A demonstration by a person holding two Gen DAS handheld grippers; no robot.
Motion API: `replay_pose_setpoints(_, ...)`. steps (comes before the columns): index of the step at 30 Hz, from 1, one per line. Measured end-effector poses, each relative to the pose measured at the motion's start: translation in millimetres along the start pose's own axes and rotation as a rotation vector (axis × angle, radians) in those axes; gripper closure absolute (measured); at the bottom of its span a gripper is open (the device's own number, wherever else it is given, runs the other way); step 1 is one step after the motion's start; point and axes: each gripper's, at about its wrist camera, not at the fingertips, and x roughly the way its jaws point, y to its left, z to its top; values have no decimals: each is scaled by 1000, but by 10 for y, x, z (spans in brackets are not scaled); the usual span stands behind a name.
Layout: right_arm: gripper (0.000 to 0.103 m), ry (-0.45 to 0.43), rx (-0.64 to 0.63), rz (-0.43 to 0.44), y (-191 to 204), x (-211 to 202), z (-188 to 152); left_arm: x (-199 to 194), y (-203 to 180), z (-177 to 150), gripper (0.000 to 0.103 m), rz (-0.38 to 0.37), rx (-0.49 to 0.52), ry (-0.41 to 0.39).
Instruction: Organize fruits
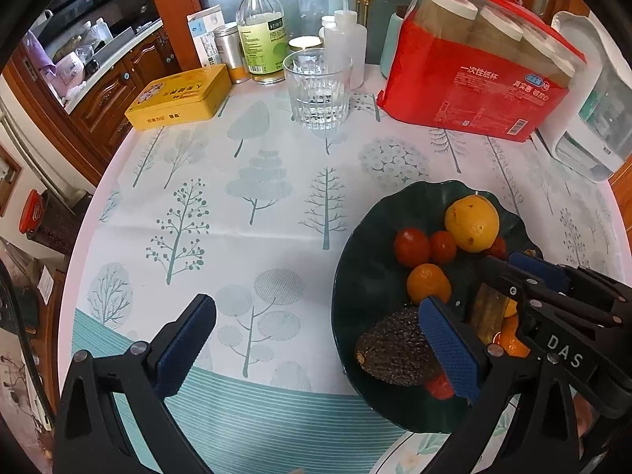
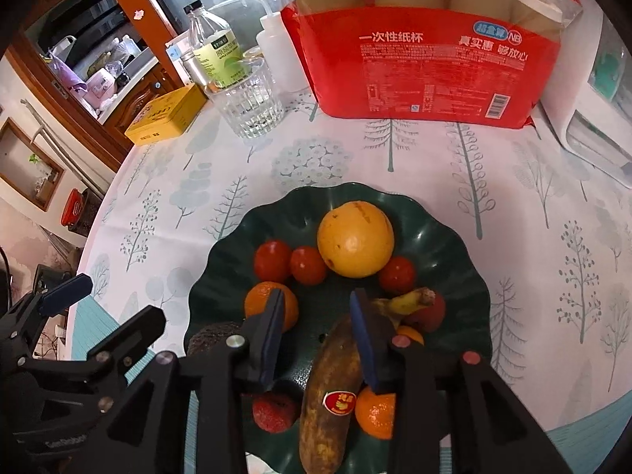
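Note:
A dark green wavy plate holds a large yellow-orange fruit, red tomatoes, small oranges, a dark avocado, a browned banana and red lychees. My right gripper is open and empty, hovering over the plate's middle, beside the banana; it shows in the left wrist view. My left gripper is open and empty, over the tablecloth at the plate's left edge.
A glass tumbler, yellow tin, bottles, a red pack of paper cups and a white appliance stand at the back of the round, tree-patterned table. Wooden cabinets lie to the left.

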Motion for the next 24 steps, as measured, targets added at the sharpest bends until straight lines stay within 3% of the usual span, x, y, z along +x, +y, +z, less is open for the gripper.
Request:
replay_pose_setpoints(14,68,-67,-12,-29,-34,-416,-82,-393,-70,-90,1,-19,-2,-50)
replay_pose_setpoints(24,60,-123,26,-22,-220,-848,-575,-800,-300,-558,1,-66,5,-135)
